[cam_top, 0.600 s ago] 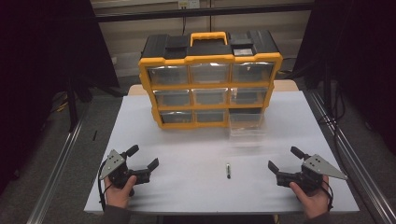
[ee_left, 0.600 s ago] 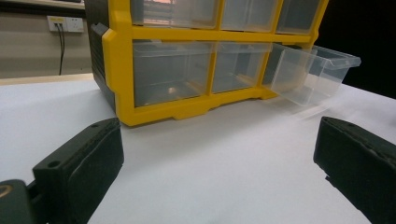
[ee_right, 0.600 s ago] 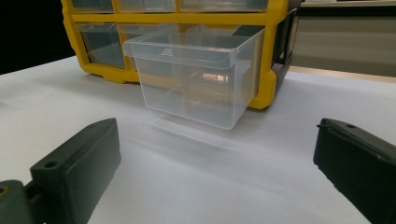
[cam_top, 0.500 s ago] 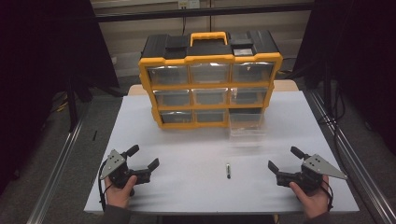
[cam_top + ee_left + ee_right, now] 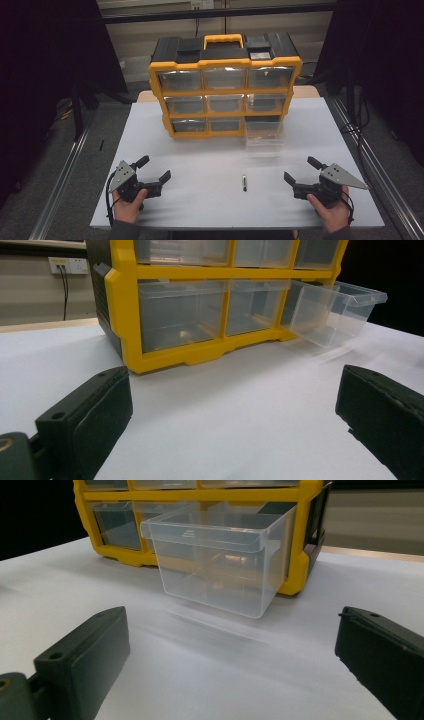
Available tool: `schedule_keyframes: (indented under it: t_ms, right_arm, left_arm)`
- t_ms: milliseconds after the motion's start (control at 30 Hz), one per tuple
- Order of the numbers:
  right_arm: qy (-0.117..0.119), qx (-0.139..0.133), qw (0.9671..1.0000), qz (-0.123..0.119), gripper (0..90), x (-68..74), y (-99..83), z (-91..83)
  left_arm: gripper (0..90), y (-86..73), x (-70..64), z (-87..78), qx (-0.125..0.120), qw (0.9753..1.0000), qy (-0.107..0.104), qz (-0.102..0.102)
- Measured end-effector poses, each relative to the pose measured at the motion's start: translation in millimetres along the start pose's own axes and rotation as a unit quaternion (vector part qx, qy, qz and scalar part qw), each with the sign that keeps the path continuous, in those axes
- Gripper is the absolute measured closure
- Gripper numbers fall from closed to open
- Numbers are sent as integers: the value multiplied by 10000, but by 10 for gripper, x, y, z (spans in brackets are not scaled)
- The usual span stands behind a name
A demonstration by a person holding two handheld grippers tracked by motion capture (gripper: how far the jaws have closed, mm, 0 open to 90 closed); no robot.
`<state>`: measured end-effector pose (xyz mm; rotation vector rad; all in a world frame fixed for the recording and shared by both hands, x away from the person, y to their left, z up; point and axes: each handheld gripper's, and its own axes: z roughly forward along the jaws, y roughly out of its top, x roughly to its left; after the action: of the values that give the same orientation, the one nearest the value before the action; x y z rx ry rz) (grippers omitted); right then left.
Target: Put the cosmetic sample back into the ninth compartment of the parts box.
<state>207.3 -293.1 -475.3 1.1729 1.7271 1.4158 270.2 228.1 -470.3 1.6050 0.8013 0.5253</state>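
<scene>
a yellow and black drawer cabinet [image 5: 225, 85] stands at the far side of a white table [image 5: 200, 165], with a yellow handle on its black top and three rows of three clear plastic drawers. the bottom drawer [image 5: 264, 134] on the cabinet's right end is pulled out toward the person and hangs out from its slot, its front tipped a little downward; the other eight sit flush in the frame. this open drawer is see-through, box-shaped, with a flat lip along its top front edge, and looks empty in the right gripper view [image 5: 220, 555]. in the left gripper view it juts out past the cabinet's lower corner [image 5: 335, 310].

a small dark pin-like thing [image 5: 244, 182] lies flat on the table in front of the cabinet, a little to the left of the open drawer and well apart from it; it is too small to tell what it is.

the left gripper [image 5: 152, 170] rests on the table in front of the cabinet's left end, held by the left hand [image 5: 128, 207], its jaws spread wide with nothing between them. the right gripper [image 5: 304, 171] sits in front of the cabinet's right end, beyond the open drawer toward the person, held by the right hand [image 5: 331, 212], its jaws also spread wide and holding nothing. the pin-like thing lies between the two grippers, nearer the right one.
</scene>
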Motion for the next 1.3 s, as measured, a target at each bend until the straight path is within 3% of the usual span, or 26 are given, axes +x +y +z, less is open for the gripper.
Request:
schedule_keyframes:
  t_ms: [133,300,600,633,700,1300]
  right_arm:
    - [61,32,9999,-85,8,42,21,40]
    - [213,151,9996,-110,16,103,34,103]
    - [422,287,9985,-219,15,189,64,197]
    - [439,292,9984,-211,15,199,65,210]
    - [497,336,9979,-241,15,210,69,232]
    - [747,765,9939,-265,17,331,78,430]
  left_arm:
    - [18,-2,3,-2,41,10000,-45,70]
    - [19,-5,-15,9,-6,10000,-22,-11]
    - [19,3,-7,-4,120,9997,-2,205]
    - [19,0,-27,10,50,9999,-5,103]
    - [19,0,-33,13,52,9999,-13,94]
    - [18,5,-36,14,88,9997,-63,212]
